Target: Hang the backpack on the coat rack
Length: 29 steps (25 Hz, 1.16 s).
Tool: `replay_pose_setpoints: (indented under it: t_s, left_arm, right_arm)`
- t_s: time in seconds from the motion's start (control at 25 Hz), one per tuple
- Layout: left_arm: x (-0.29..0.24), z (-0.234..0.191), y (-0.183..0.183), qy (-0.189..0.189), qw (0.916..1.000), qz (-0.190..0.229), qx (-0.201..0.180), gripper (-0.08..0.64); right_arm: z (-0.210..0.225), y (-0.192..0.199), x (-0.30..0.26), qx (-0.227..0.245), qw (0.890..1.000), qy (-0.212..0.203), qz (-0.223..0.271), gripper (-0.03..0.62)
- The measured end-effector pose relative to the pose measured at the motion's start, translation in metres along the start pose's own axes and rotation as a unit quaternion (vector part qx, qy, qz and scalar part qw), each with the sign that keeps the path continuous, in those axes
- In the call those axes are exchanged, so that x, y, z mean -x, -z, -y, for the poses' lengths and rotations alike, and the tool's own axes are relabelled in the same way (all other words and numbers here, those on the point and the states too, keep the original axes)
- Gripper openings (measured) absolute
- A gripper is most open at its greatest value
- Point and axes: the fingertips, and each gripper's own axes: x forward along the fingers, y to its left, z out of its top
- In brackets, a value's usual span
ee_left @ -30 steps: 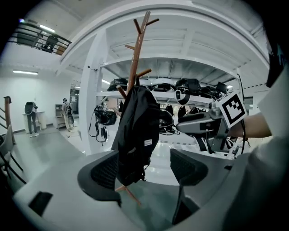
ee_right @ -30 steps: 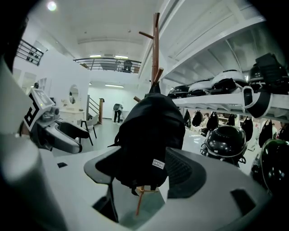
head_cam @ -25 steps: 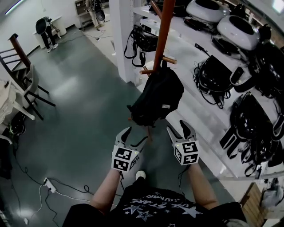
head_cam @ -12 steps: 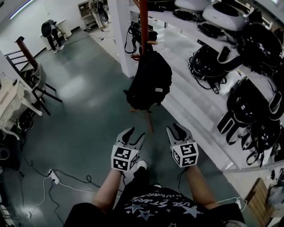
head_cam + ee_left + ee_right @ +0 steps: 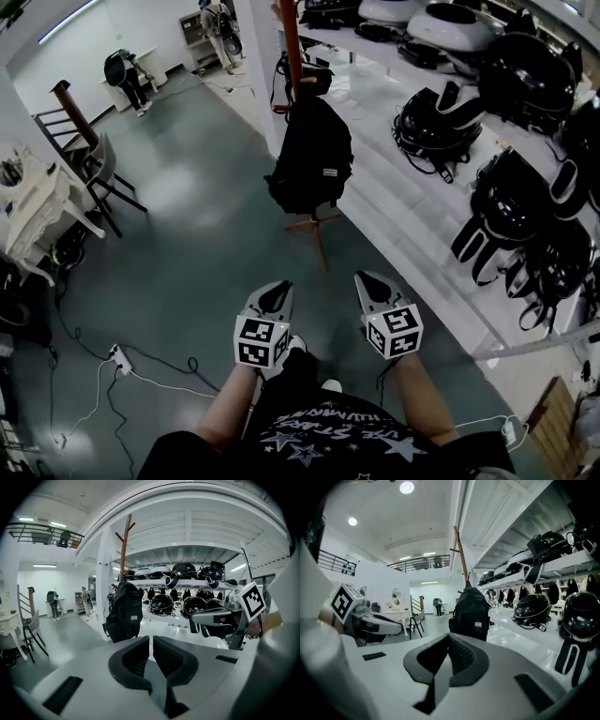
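Observation:
The black backpack [image 5: 312,155] hangs by its top loop on the reddish-brown wooden coat rack [image 5: 292,47], above the rack's crossed feet [image 5: 314,227]. Nothing holds it. Both grippers are well back from it, near my body. The left gripper [image 5: 278,289] is closing, its jaws almost together with nothing between them. The right gripper [image 5: 364,279] is shut and empty. The left gripper view shows the backpack [image 5: 124,611] ahead on the rack pole [image 5: 124,545], beyond the left gripper [image 5: 151,639]. The right gripper view shows the backpack [image 5: 471,611] beyond the right gripper [image 5: 448,637].
White shelving [image 5: 412,202] with several black helmets [image 5: 433,122] runs along the right. A white column [image 5: 258,66] stands behind the rack. A chair [image 5: 94,173] and white table [image 5: 33,211] are at the left. A power strip [image 5: 119,357] with cables lies on the grey floor. A person [image 5: 127,73] stands far off.
Both grippers have drawn back from the backpack, and their jaws went from wide open to closed. The backpack stays hanging on the rack, now farther away.

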Motion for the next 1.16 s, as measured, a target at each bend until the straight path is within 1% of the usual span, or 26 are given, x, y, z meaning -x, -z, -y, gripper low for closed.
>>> replay_pose_setpoints:
  t_s: [0.12, 0.24, 0.4, 0.6, 0.8, 0.96, 1.16]
  left_arm:
    - [0.013, 0.01, 0.002, -0.008, 1.0, -0.002, -0.002, 0.032]
    - [0.021, 0.02, 0.005, -0.007, 0.9998, -0.01, -0.013, 0.029]
    - [0.026, 0.029, 0.005, -0.001, 0.9996, -0.013, -0.025, 0.028]
    - [0.036, 0.029, 0.013, 0.005, 0.9994, -0.018, -0.03, 0.029]
    - [0.055, 0.008, 0.024, -0.001, 0.9995, -0.018, -0.025, 0.028]
    - [0.081, -0.016, 0.029, -0.003, 0.9996, -0.016, -0.022, 0.029]
    - [0.115, -0.052, 0.031, -0.012, 0.9997, -0.001, -0.021, 0.028]
  right_arm:
    - [-0.006, 0.005, 0.015, 0.013, 1.0, -0.003, -0.006, 0.011]
    - [-0.01, 0.008, 0.027, 0.022, 1.0, 0.0, -0.008, 0.009]
    - [-0.009, 0.007, 0.037, 0.015, 1.0, 0.006, 0.0, 0.009]
    - [-0.015, 0.012, 0.038, 0.006, 1.0, 0.011, -0.001, 0.009]
    - [-0.037, 0.007, 0.031, 0.015, 1.0, 0.012, -0.003, 0.009]
    - [-0.064, -0.002, 0.029, 0.02, 1.0, 0.019, 0.001, 0.009]
    - [-0.099, -0.015, 0.022, 0.023, 0.999, 0.032, 0.018, 0.009]
